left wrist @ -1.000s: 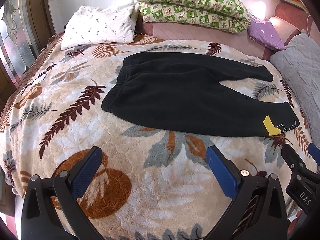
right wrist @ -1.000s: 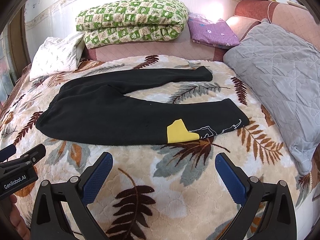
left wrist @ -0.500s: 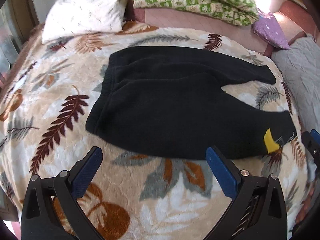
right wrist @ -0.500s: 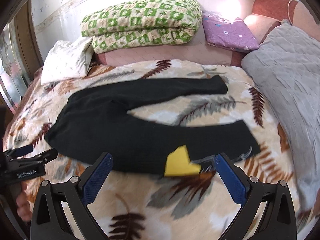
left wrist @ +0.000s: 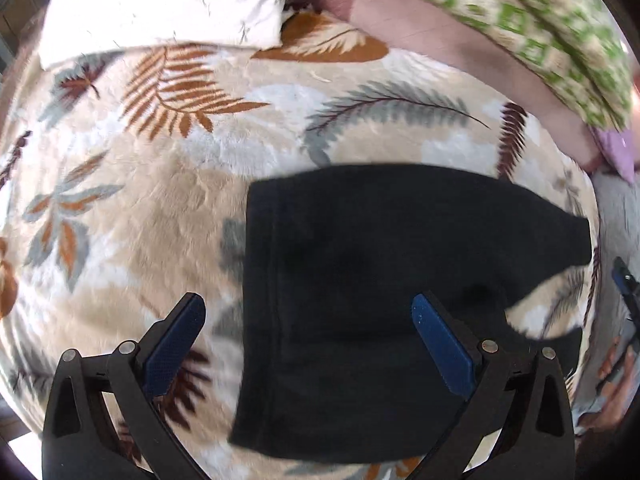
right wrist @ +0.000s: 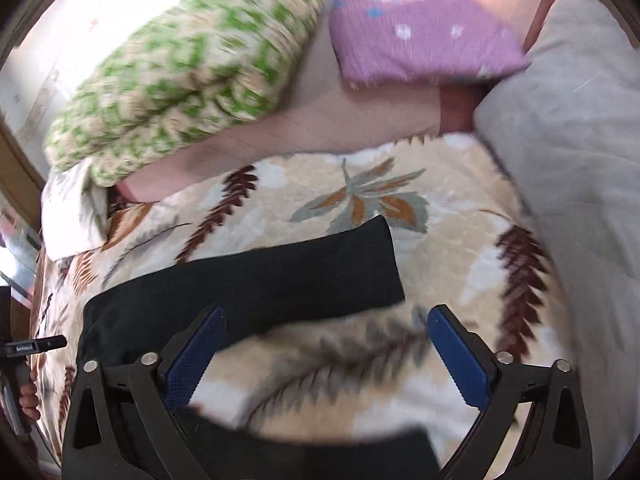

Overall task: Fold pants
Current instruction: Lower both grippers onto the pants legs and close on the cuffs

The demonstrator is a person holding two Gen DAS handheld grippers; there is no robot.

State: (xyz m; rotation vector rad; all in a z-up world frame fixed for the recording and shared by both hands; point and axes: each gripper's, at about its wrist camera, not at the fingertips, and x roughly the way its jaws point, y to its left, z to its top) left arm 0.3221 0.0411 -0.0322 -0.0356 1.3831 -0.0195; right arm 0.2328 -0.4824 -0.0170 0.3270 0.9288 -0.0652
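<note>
Black pants (left wrist: 380, 300) flat on the leaf-print blanket (left wrist: 160, 200), below the white pillow (left wrist: 160, 4).
My left tongs (left wrist: 308, 344) gape over the waistband; my right tongs (right wrist: 324, 356), just narrowing, hold nothing.

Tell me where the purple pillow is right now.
In the right wrist view the purple pillow lies at the top right, at the head of the bed, between the green patterned quilt and the grey quilted pillow.
</note>
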